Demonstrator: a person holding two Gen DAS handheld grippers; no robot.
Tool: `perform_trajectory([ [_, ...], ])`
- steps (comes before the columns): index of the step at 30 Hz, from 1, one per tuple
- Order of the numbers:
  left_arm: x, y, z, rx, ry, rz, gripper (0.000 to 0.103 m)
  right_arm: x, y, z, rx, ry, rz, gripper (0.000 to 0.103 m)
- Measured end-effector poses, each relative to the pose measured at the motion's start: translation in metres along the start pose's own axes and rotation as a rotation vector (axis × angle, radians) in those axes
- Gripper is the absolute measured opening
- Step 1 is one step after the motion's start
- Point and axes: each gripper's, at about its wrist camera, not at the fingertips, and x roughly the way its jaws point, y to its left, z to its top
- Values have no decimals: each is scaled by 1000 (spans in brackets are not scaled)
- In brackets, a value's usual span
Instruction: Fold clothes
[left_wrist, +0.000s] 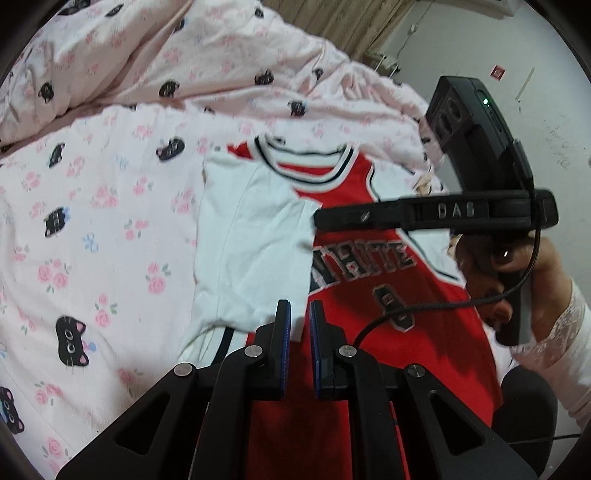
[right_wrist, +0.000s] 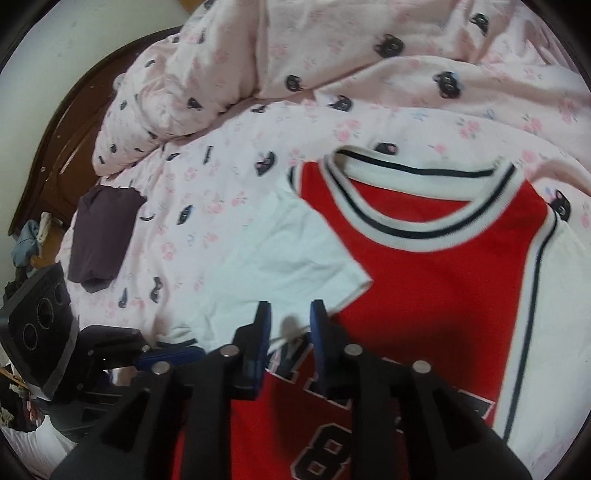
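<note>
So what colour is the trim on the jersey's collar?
White with a thin dark stripe on the collar of the jersey; clearest in the right wrist view.

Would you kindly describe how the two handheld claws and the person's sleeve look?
Both claws, left and right, have matte black linkage arms with silver pivot pins and blue pads. The right unit's black bar reads "DAS" and trails a black cable. The sleeve is pale pink lace.

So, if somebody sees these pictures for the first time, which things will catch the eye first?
First the red basketball jersey, lying flat on the bed with its left white sleeve folded in over the red chest. Under and around it is the pink bedding printed with black cat faces and roses. At the left of the right wrist view, a dark purple folded garment lies apart on that bedding.
</note>
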Motion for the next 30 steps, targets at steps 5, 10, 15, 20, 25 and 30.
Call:
perform_trajectory([
  [5, 16, 5, -3, -10, 76, 36, 8, 24, 8, -11, -25, 68, -45, 29],
  [10, 13, 2, -3, 3, 59, 50, 8, 13, -2, -26, 13, 28, -2, 29],
  [15, -9, -10, 1, 44, -44, 42, 8, -49, -36, -45, 136, -99, 81, 29],
  [20, -22, -30, 0, 110, -116, 65, 23, -108, -88, -77, 258, -165, -23, 44],
  [25, -31, -65, -3, 152, -144, 49, 24, -135, -153, -119, 477, -207, -56, 46],
  [30, -22, -108, 0, 160, -147, 21, 32, -127, -204, -153, 688, -221, 9, 46],
])
